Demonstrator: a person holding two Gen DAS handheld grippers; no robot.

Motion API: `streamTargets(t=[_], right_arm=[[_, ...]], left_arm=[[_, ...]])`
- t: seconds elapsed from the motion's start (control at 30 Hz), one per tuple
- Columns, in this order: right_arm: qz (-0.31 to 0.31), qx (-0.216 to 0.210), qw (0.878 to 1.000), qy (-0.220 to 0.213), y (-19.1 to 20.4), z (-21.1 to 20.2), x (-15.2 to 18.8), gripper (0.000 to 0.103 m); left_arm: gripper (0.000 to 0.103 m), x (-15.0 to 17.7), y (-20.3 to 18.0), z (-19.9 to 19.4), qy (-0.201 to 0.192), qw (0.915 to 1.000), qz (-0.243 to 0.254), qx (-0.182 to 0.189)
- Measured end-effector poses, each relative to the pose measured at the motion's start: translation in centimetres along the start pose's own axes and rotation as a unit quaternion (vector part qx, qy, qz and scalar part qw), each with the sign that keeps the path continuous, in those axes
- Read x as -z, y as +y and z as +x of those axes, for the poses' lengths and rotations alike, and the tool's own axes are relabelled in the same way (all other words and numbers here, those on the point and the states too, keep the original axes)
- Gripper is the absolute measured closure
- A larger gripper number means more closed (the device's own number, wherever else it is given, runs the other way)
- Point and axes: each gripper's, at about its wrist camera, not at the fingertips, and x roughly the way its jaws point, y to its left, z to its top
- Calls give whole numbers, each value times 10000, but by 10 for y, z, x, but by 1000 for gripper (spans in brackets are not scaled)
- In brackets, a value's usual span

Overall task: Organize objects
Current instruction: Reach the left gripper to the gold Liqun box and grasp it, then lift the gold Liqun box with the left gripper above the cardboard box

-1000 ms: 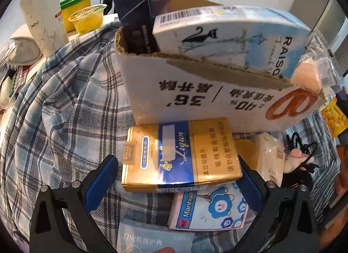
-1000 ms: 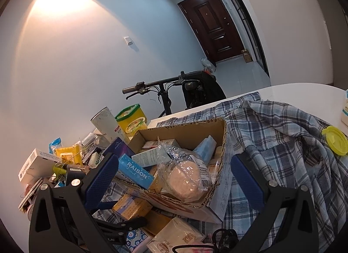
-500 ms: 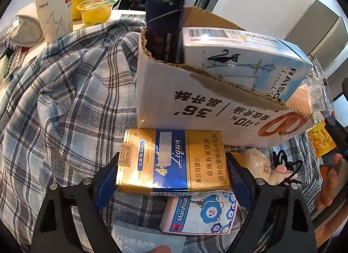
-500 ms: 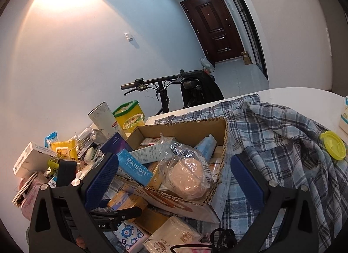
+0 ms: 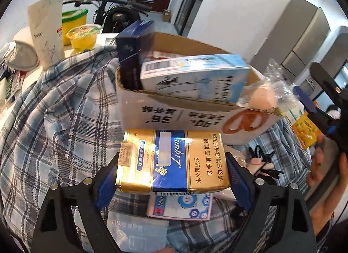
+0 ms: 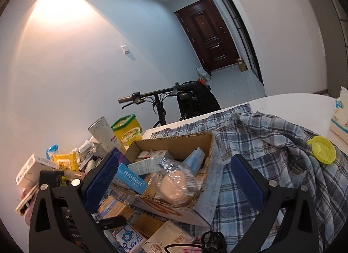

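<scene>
Left wrist view faces the cardboard box (image 5: 174, 114) closely; right overlooks it (image 6: 174, 144) from above.

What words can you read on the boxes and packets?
"Liqun" and "吸烟有害健康" on the gold and blue cigarette carton in the left claw.
"RAISON" on the light blue box in the cardboard box.
"36", upside down, on the cardboard box.
Pocket tissue pack: lettering half hidden, not readable.
White cup: too blurred.
</scene>
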Motion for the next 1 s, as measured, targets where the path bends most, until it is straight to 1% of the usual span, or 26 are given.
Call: streamTargets(t=[0.03,0.07,0.13,0.23,0.27,0.33,0.4,0.5,0.67,0.7,0.73,0.8,0.83,0.9,1.0], right_arm=[[66,-5,10000,-11,-4,-1,-1,0],[128,-15,9999,-32,-7,-3,-3,0],[260,-44,9996,-85,-14,-7,-4,0],[520,-174,9983,-195,-24,-12,-6,0],[629,-255,9974,-231,-27,-13,-6,0],[775,-339,9961,-239,-31,-13,-6,0],[736,-261,9967,-224,-30,-13,-7,0],[508,-63,9985,-201,-22,-13,-8,0],[51,173,9996,-207,-5,-20,-7,0],[64,82,9996,-276,-5,-23,-6,0],[167,-94,9993,-329,-6,-27,-5,0],[494,-500,9971,-295,-12,-33,-2,0],[584,-653,9959,-227,-13,-36,2,0],[447,-682,9967,-28,-11,-42,15,0],[-328,-650,9964,431,0,-47,41,0]], left_arm=[[13,1,-3,-5,-46,10000,44,58],[13,8,-2,-7,-100,9998,97,114],[13,5,-3,-12,-255,9992,200,238],[13,7,-12,-30,-641,9963,354,455],[13,8,-15,-39,-856,9936,454,578],[13,7,-17,-49,-1121,9902,511,660],[13,6,-18,-59,-1422,9858,562,688],[13,2,-17,-66,-1625,9828,521,701],[13,0,-12,-70,-1835,9802,383,645],[13,0,-12,-72,-1872,9796,372,624],[13,0,-11,-72,-1900,9792,360,605],[13,0,-11,-74,-1952,9784,359,578],[13,0,-10,-74,-1979,9780,343,564],[13,-1,-8,-75,-1994,9779,292,551],[13,-1,-5,-77,-1989,9780,203,595]])
